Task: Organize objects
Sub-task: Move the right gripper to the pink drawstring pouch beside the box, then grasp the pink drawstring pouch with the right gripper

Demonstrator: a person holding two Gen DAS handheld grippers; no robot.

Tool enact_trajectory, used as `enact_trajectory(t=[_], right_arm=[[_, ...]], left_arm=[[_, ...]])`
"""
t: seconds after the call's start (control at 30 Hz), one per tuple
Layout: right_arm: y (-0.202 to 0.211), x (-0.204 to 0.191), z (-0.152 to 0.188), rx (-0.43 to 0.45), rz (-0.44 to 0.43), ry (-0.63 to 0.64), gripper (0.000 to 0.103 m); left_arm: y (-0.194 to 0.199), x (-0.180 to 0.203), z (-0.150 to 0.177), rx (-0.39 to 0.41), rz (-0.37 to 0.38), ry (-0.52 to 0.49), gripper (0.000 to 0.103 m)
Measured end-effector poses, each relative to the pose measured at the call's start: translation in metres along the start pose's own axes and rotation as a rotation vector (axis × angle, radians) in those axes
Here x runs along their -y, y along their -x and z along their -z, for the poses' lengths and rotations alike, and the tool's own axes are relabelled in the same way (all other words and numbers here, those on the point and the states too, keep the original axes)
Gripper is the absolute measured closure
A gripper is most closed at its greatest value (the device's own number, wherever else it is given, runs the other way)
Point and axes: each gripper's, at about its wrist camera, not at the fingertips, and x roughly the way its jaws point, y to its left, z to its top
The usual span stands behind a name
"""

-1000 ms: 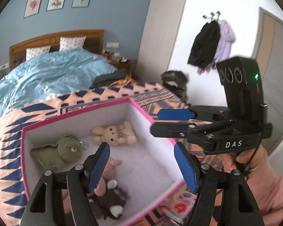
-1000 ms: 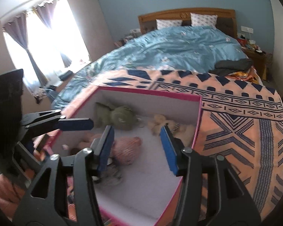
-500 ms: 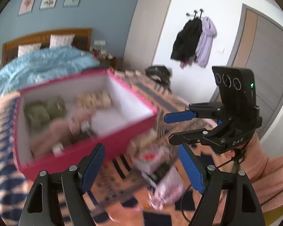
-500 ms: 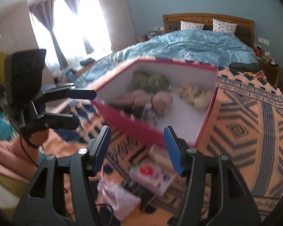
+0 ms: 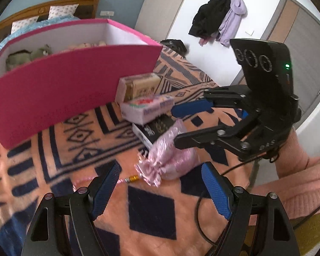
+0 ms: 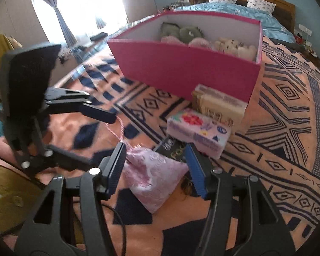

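The pink pouch [image 6: 153, 173], judged soft and light, lies between the wide-open fingers of the right tongs [image 6: 155, 166] and just ahead of the open, empty left tongs [image 5: 160, 188], and is best gripped at its full middle.

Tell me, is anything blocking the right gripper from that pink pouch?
Nothing visible does. The right gripper is open, its fingers either side of the pink pouch. The boxes sit beyond the pouch, not in front.
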Motion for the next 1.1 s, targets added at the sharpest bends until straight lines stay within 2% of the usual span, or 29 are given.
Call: enact_trajectory(t=[0.2,0.43,0.5,0.57,0.67,0.7,0.77,0.93,1.1], right_arm=[[-0.014,0.002,0.003,-0.041,0.014,0.011,0.043],[-0.025,-0.015,0.009,-0.099,0.029,0.089,0.043],[-0.025,-0.019,0.010,-0.107,0.027,0.102,0.049],[-0.026,-0.023,0.011,-0.111,0.019,0.112,0.063],[-0.029,-0.027,0.011,-0.116,0.015,0.110,0.071],[-0.029,-0.027,0.011,-0.114,0.005,0.099,0.072],[-0.029,-0.024,0.009,-0.103,-0.015,0.057,0.084],[-0.031,-0.020,0.001,-0.053,-0.057,-0.029,0.089],[-0.039,-0.014,-0.010,-0.004,-0.116,-0.110,0.090]], left_arm=[[-0.006,-0.005,0.011,-0.017,0.005,0.044,0.022],[-0.009,-0.013,0.018,-0.020,0.004,0.083,0.022],[-0.008,-0.016,0.019,-0.019,0.003,0.092,0.022],[-0.008,-0.018,0.019,-0.018,0.002,0.101,0.022],[-0.006,-0.020,0.018,-0.009,-0.012,0.102,0.022],[-0.004,-0.021,0.017,-0.004,-0.018,0.105,0.022],[0.002,-0.024,0.016,0.014,-0.030,0.111,0.022],[0.016,-0.031,0.017,0.046,-0.036,0.134,0.022],[0.012,-0.035,0.021,0.031,0.006,0.161,0.022]])
